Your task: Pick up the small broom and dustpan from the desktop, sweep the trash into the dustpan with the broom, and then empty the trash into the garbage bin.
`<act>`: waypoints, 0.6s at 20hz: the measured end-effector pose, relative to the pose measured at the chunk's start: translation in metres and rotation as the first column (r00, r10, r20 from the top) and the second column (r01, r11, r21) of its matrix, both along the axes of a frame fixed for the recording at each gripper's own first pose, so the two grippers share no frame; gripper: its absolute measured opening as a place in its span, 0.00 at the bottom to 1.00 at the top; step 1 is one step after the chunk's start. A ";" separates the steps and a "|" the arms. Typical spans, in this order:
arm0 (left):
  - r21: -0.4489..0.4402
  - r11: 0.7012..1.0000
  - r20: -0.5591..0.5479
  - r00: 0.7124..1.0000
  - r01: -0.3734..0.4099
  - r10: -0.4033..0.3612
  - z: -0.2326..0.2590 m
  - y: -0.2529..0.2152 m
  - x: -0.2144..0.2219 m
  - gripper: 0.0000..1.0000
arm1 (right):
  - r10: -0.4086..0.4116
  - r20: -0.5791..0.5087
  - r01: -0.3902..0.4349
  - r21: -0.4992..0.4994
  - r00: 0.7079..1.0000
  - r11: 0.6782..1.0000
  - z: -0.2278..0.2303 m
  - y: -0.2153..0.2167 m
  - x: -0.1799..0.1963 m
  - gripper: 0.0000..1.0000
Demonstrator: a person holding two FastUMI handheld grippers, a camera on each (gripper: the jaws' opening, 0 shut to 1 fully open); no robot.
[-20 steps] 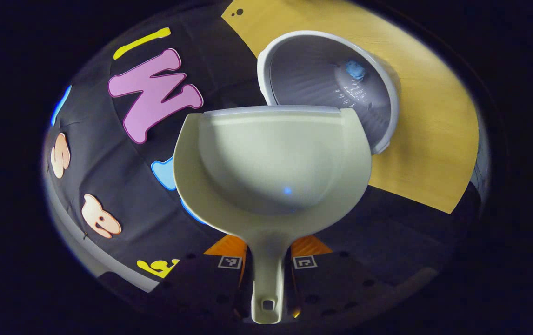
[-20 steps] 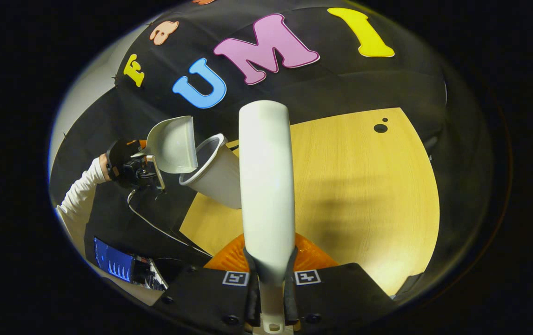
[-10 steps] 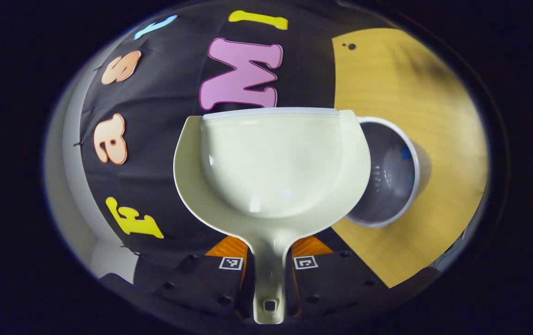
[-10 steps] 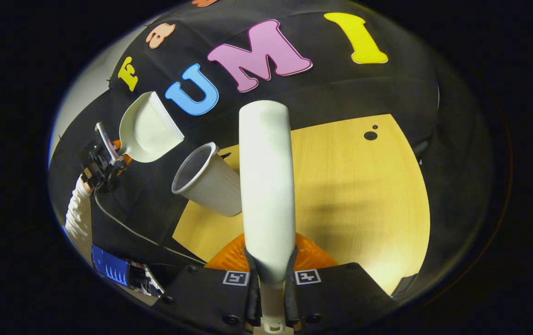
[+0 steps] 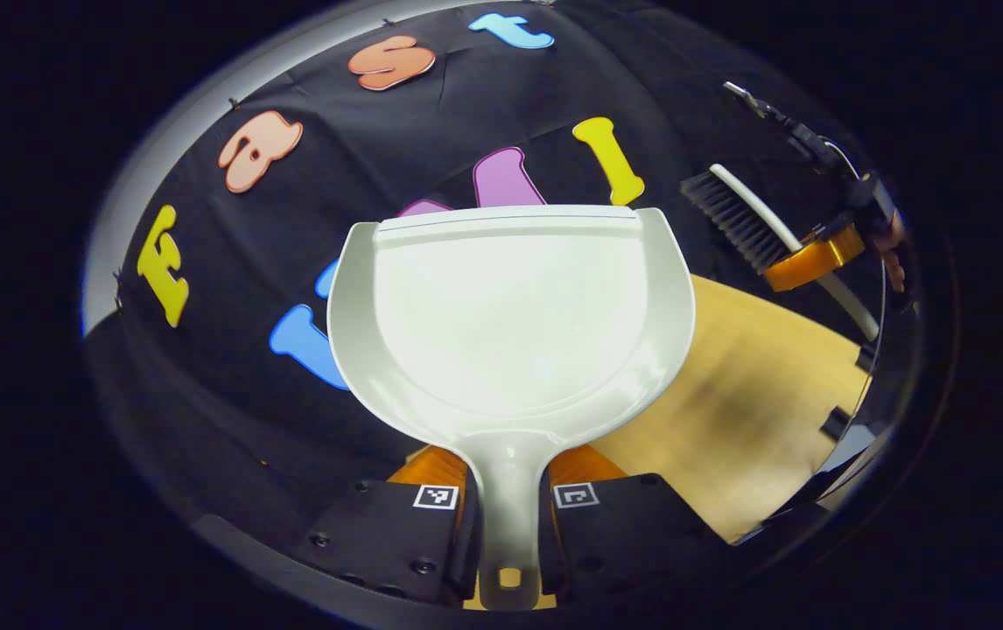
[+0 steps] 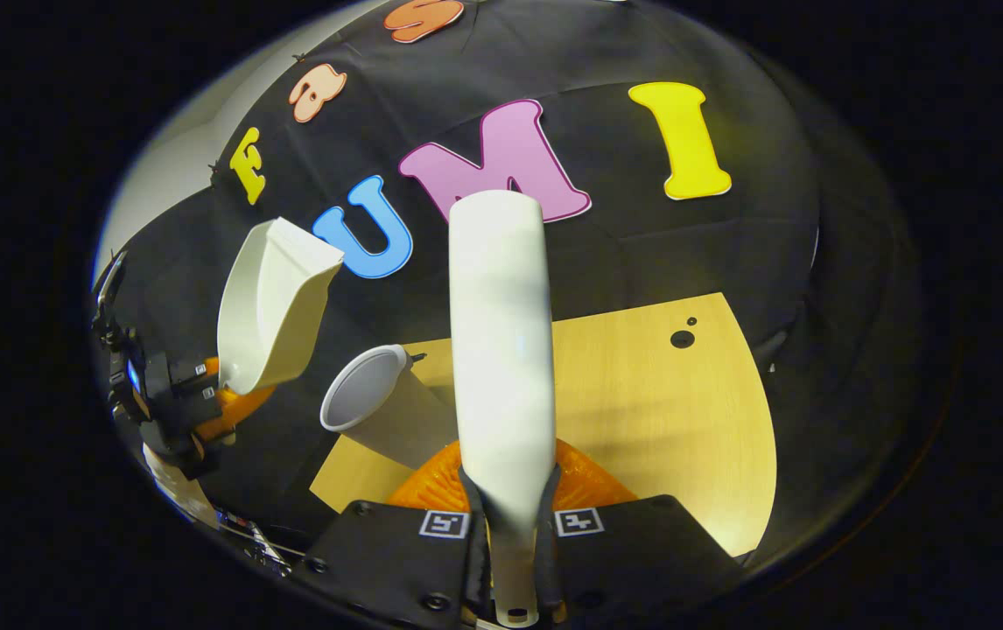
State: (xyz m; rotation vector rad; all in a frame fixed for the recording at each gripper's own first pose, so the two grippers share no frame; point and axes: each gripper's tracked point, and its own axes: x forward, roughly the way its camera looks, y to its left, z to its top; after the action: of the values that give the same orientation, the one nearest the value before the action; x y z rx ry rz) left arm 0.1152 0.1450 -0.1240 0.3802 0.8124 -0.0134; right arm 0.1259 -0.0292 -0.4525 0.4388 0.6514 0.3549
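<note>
the left hand-held gripper (image 5: pixel 508 525) is gripping the dustpan (image 5: pixel 510 315) by its handle, both fingers pressing on the neck of the handle at the bottom of the left gripper view. the pan is facing the camera with its pale, bare inside showing. small square black-and-white coded markers (image 5: pixel 436 496) are sitting on the gripper's body on either side of the handle; they carry no readable words. no brand or label is showing on the dustpan.

the right hand-held gripper (image 6: pixel 510 534) is clamping the small broom (image 6: pixel 501 350) by its handle, the white back of the broom rising straight up the middle of the right gripper view. the same kind of coded squares is sitting beside its handle.

the left gripper view is giving the broom's dark bristles (image 5: pixel 733 219), off at the upper right above the wooden table (image 5: pixel 755 411), with the gripper holding it. the right gripper view is hiding those bristles behind the broom's back, but it is showing the garbage bin (image 6: pixel 379 416), a white cup-shaped bin standing on the near left part of the table, its mouth open. the dustpan is hanging there in the air up and to the left of the bin, apart from it, with the left hand-held gripper below it.
</note>
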 end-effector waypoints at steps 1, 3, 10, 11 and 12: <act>-0.098 0.995 -0.029 0.999 -0.017 0.014 -0.015 -0.020 -0.002 0.23 | -0.013 -0.022 0.012 -0.027 1.000 1.000 -0.014 -0.003 0.000 0.21; -0.238 0.967 -0.118 0.991 -0.094 0.067 -0.045 -0.046 -0.018 0.23 | -0.025 -0.083 0.020 -0.057 0.996 0.998 -0.046 -0.008 -0.004 0.21; -0.295 0.931 -0.396 0.914 -0.214 0.085 -0.169 -0.093 -0.062 0.25 | -0.050 -0.367 0.000 -0.135 0.929 0.991 -0.181 0.002 -0.049 0.22; -0.319 0.919 -0.430 0.899 -0.232 0.078 -0.185 -0.100 -0.064 0.24 | -0.048 -0.406 -0.012 -0.144 0.913 0.989 -0.200 0.008 -0.052 0.22; -0.346 0.899 -0.471 0.879 -0.268 0.081 -0.203 -0.110 -0.069 0.24 | -0.041 -0.451 -0.031 -0.152 0.892 0.988 -0.221 0.013 -0.060 0.22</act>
State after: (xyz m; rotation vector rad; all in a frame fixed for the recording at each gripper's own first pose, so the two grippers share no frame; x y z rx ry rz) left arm 0.0467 0.0355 -0.3268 -0.1025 1.2720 -0.0978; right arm 0.0661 -0.0162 -0.6731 0.3749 1.1278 0.1918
